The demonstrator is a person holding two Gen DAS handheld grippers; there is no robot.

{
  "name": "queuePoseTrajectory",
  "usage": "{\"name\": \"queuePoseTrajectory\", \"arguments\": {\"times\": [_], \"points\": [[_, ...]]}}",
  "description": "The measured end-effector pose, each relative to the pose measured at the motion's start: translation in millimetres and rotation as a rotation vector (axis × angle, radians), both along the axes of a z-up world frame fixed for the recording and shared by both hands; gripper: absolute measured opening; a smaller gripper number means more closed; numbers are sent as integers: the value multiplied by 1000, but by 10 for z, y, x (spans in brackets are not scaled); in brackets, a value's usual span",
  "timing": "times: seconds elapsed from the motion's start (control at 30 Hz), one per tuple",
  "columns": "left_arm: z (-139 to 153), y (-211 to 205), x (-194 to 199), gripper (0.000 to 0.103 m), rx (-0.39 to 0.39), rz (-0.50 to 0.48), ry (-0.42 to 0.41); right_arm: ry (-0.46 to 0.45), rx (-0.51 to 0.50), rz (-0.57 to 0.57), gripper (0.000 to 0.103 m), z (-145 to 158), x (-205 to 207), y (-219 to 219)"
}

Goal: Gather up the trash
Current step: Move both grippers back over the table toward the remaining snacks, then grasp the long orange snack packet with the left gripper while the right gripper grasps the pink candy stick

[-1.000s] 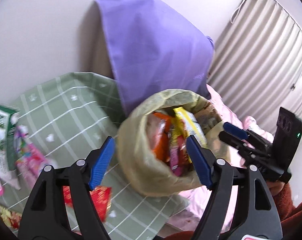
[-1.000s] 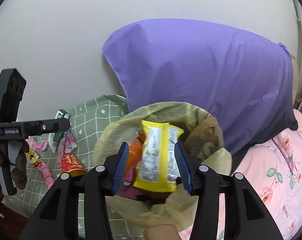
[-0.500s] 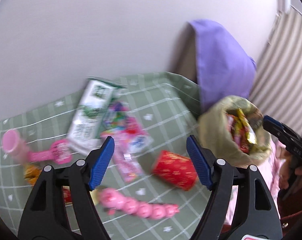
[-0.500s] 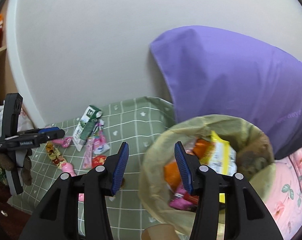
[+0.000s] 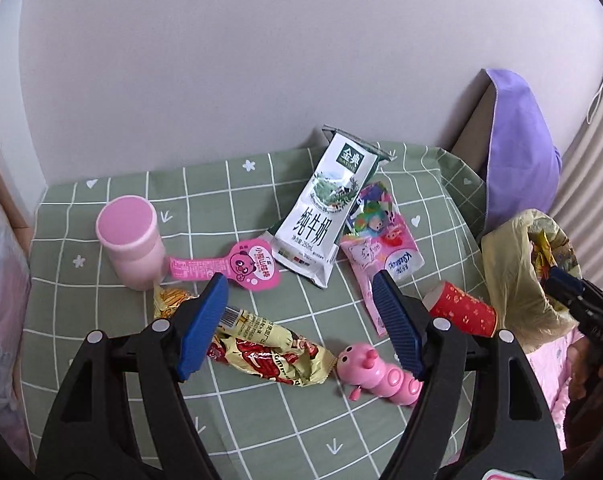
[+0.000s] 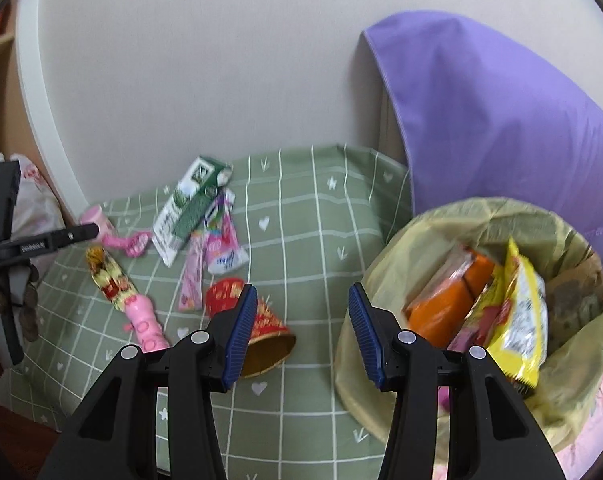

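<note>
On the green checked cloth (image 5: 261, 420), your yellow snack wrapper (image 5: 269, 350) lies just below your left gripper (image 5: 301, 324), jaws wide, empty. Your right gripper (image 6: 301, 332), also wide, hovers between red cup (image 6: 261, 332) and trash bag (image 6: 381, 280) at the cloth's right edge.

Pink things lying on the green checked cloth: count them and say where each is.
4. Pink plastic cup at the left; pink bear-print wrapper beside it; pink cartoon packets right of the white milk carton; pink caterpillar toy nearest. The grippers may hide more.
</note>
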State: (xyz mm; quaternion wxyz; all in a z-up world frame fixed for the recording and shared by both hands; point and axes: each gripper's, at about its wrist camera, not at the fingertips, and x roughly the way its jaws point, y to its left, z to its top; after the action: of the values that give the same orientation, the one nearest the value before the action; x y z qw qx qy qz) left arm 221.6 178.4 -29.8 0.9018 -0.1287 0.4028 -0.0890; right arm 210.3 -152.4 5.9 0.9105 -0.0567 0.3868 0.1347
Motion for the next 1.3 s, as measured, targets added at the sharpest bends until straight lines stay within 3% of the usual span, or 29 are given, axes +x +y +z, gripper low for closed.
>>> {"name": "queuePoseTrajectory", "arguments": {"times": [0.3,0.37,0.5,0.67,0.8,0.9,1.0,1.13,1.2,1.3], "points": [[-193,-70,54,71,-12,-19,-16,55,-43,58,45,-254,-122,304],[-190,-107,6,71,-18,-39,-8,62,-20,95,45,-287,-146,339],[-144,-98,-161,71,44,-32,-35,45,25,144,45,-381,-90,363],[-319,118,-400,71,50,89,-1,58,105,152,45,-474,8,573],[-284,223,-438,71,57,114,-16,106,197,243,45,-556,99,972],[-197,283,-432,71,75,116,-36,169,165,267,45,-743,251,1316],[-195,353,-420,71,59,114,-32,200,105,203,44,-896,447,1472],[-297,431,-369,71,21,110,-8,168,-9,140,44,-983,643,1596],[-357,485,-318,71,-3,109,13,173,-35,132,34,-1019,734,1655],[-403,562,-266,71,-44,124,28,228,-18,148,30,-1100,828,1702]]}}
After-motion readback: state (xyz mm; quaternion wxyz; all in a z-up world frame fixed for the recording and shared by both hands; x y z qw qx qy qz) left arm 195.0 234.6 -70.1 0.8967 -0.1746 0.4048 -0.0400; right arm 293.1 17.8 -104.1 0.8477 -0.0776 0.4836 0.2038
